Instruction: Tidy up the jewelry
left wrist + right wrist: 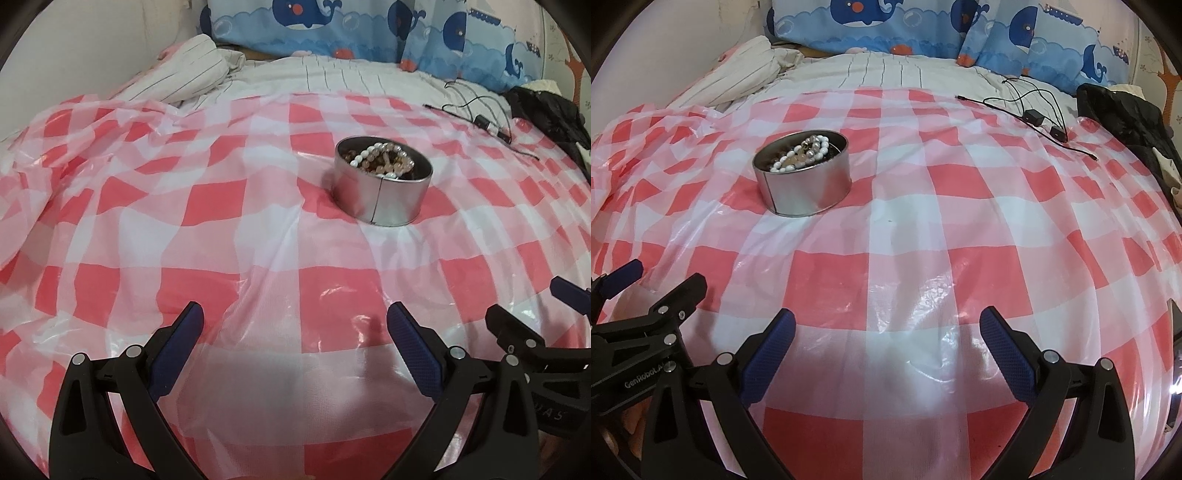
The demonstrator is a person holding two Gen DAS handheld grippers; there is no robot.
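A round silver tin point(382, 197) point(803, 184) sits on the red-and-white checked plastic sheet point(258, 229) point(960, 229) spread over a bed. Inside it lie bead bracelets point(384, 158) point(803, 155), white and brownish, heaped together. My left gripper point(295, 317) hovers open over the sheet, well short of the tin, with nothing between its fingers. My right gripper point(886, 319) is open too and empty, with the tin ahead and to its left. Each gripper shows at the edge of the other's view: the right one point(524, 314), the left one point(661, 277).
Black cables with small boxes point(487, 122) point(1038, 114) lie on the sheet's far right. A dark garment point(546, 110) point(1123, 114) is bunched at the right edge. Whale-print pillows point(332, 26) point(923, 26) and a striped quilt point(192, 70) point(746, 70) lie beyond.
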